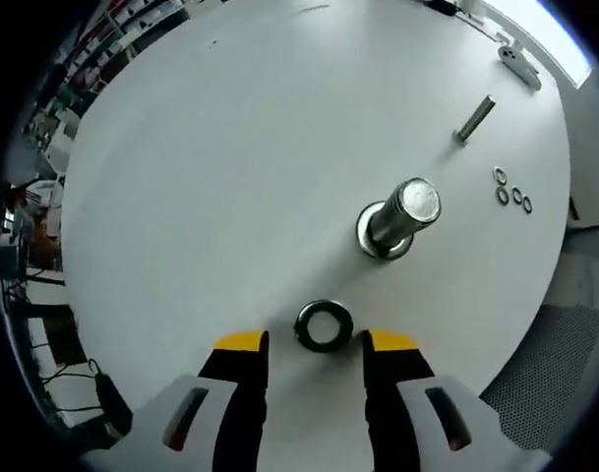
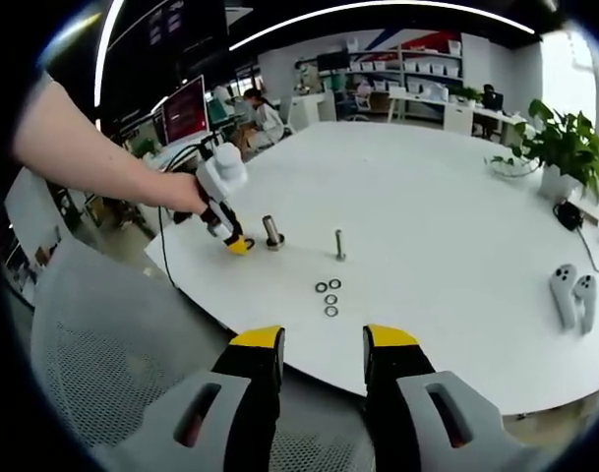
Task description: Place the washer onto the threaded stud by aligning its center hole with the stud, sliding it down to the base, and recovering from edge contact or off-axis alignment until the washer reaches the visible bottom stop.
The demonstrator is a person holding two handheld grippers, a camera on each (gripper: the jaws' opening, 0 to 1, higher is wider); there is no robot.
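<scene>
In the left gripper view the left gripper (image 1: 317,341) has its jaws wide apart, and the washer (image 1: 325,325) lies flat on the white table (image 1: 210,167) between the two yellow tips. I cannot tell if a tip touches the ring; nothing is clamped. The hole of the washer faces up.

Just beyond the washer, a little to the right, stands the large stud (image 1: 401,216). It is upright on its wide round base, with its long axis vertical and its flat top toward the camera. Farther off stands a thin bolt (image 1: 474,119), and to the right of the stud three small rings (image 1: 512,192) lie near the table edge. The table curves away close behind the gripper; the far side has much open surface.

In the right gripper view the right gripper (image 2: 323,339) is also open and holds nothing. It hangs off the near edge of the table, over a mesh chair (image 2: 112,374). Far right, two white controllers (image 2: 572,293) lie on the table.
</scene>
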